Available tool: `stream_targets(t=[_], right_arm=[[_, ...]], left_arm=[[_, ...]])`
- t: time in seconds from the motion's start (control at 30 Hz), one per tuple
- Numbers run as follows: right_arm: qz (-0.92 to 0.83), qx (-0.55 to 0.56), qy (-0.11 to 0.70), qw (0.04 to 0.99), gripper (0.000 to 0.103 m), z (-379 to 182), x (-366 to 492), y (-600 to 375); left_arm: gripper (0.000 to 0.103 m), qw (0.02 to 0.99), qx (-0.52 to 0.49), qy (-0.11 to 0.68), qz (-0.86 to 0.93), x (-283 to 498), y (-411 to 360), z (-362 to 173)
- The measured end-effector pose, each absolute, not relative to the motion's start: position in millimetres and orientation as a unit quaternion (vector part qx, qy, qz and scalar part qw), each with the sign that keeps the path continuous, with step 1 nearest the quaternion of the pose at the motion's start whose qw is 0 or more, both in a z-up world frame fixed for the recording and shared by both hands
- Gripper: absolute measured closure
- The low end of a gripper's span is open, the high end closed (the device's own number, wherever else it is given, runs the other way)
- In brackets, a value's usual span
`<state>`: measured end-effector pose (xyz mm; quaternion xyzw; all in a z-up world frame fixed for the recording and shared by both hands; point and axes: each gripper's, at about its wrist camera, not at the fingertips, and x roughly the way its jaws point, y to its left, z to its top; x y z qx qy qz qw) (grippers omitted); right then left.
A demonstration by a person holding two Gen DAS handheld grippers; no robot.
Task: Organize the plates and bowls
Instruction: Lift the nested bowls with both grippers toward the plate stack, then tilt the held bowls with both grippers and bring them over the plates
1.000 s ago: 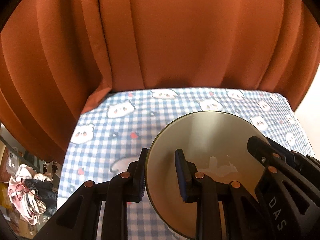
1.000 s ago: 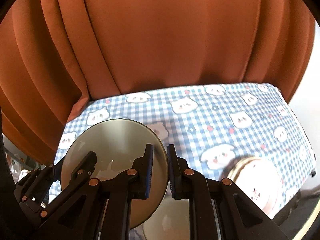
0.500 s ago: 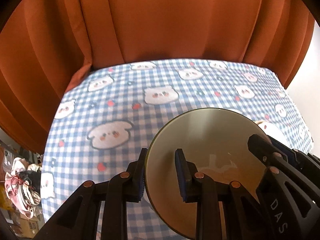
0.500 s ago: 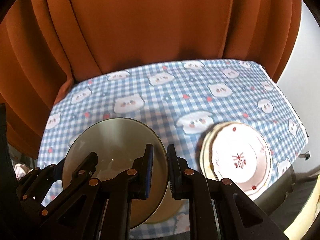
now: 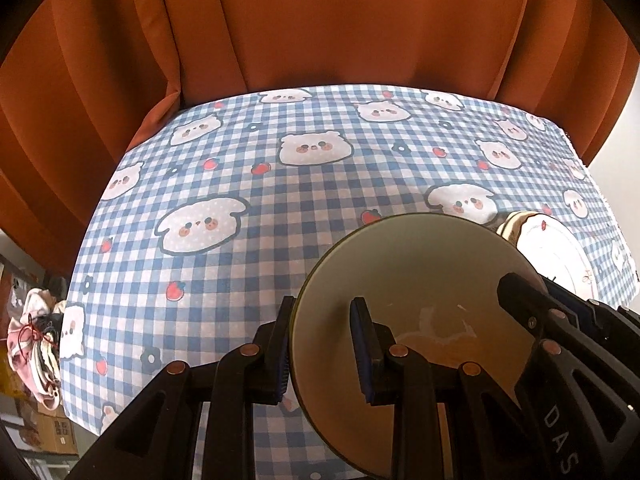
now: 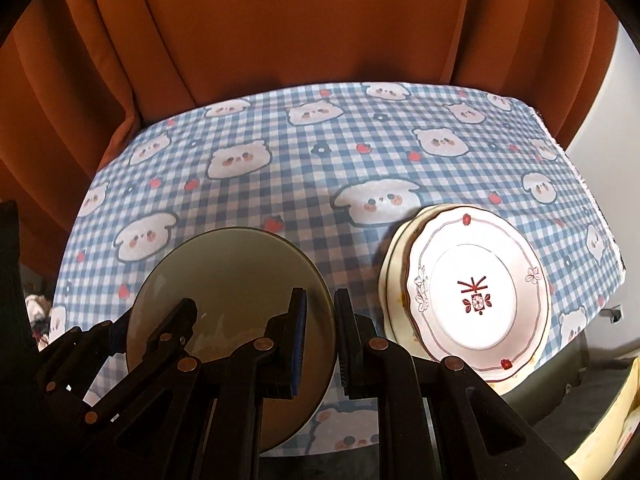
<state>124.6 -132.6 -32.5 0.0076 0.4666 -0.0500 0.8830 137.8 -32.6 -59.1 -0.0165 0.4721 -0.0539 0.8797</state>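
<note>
Evidently both hand-held grippers, left [image 5: 322, 344] and right [image 6: 320, 336], pinch opposite rims of the bowl [image 6: 228, 300], sharing its weight above the desk [image 6: 280, 168].

Left tool [image 5: 322, 354] clamps olive bowl [image 5: 416, 280] rim above checked tablecloth [image 5: 248, 184].

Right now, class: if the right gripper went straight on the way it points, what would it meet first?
Probably the tablecloth, between the bowl held by both grippers and the plates; the right gripper points there, though depth is unclear.
</note>
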Motion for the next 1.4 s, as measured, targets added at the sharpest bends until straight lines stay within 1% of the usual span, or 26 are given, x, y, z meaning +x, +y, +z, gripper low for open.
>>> stream_targets(t=[0.4, 0.9, 1.03, 1.1, 1.13, 1.17, 1.2, 1.23, 1.27, 1.33, 1.4], right_arm=[[-0.022, -0.007, 0.478, 0.878, 0.086, -46.7, 140.5, -134.1], [-0.014, -0.038, 0.464, 0.885, 0.086, -50.1, 140.3, -129.2], [-0.028, -0.038, 0.466, 0.883, 0.085, -50.3, 138.9, -126.9], [-0.036, -0.039, 0.467, 0.883, 0.085, -50.3, 137.7, -125.3], [-0.039, -0.037, 0.468, 0.882, 0.083, -50.3, 136.8, -124.7], [-0.040, -0.033, 0.470, 0.881, 0.077, -50.6, 135.7, -124.4], [-0.042, -0.026, 0.472, 0.880, 0.073, -50.8, 134.2, -124.3], [-0.046, -0.022, 0.474, 0.879, 0.064, -51.1, 132.8, -124.3], [-0.051, -0.018, 0.473, 0.879, 0.053, -51.0, 130.8, -124.0], [-0.067, -0.014, 0.469, 0.880, 0.042, -49.7, 125.6, -123.1], [-0.082, -0.014, 0.464, 0.882, 0.042, -47.9, 119.7, -121.4]], left_arm=[[0.079, 0.866, -0.038, 0.498, -0.030, 149.4, -32.7, -76.3], [0.078, 0.867, -0.045, 0.496, -0.034, 149.2, -28.5, -80.8], [0.075, 0.868, -0.047, 0.492, -0.051, 143.0, -24.3, -81.4], [0.069, 0.866, -0.051, 0.493, -0.060, 143.0, -19.3, -82.2], [0.068, 0.866, -0.053, 0.494, -0.064, 141.6, -19.0, -82.6], [0.064, 0.864, -0.055, 0.495, -0.071, 141.1, -17.6, -83.2], [0.057, 0.862, -0.058, 0.497, -0.081, 141.3, -15.3, -84.6], [0.051, 0.859, -0.062, 0.500, -0.091, 140.7, -15.8, -85.2], [0.038, 0.855, -0.068, 0.503, -0.107, 141.1, -14.9, -87.4], [0.037, 0.849, -0.080, 0.506, -0.132, 140.0, -14.9, -91.1], [0.037, 0.845, -0.085, 0.507, -0.145, 140.1, -15.2, -94.5]])
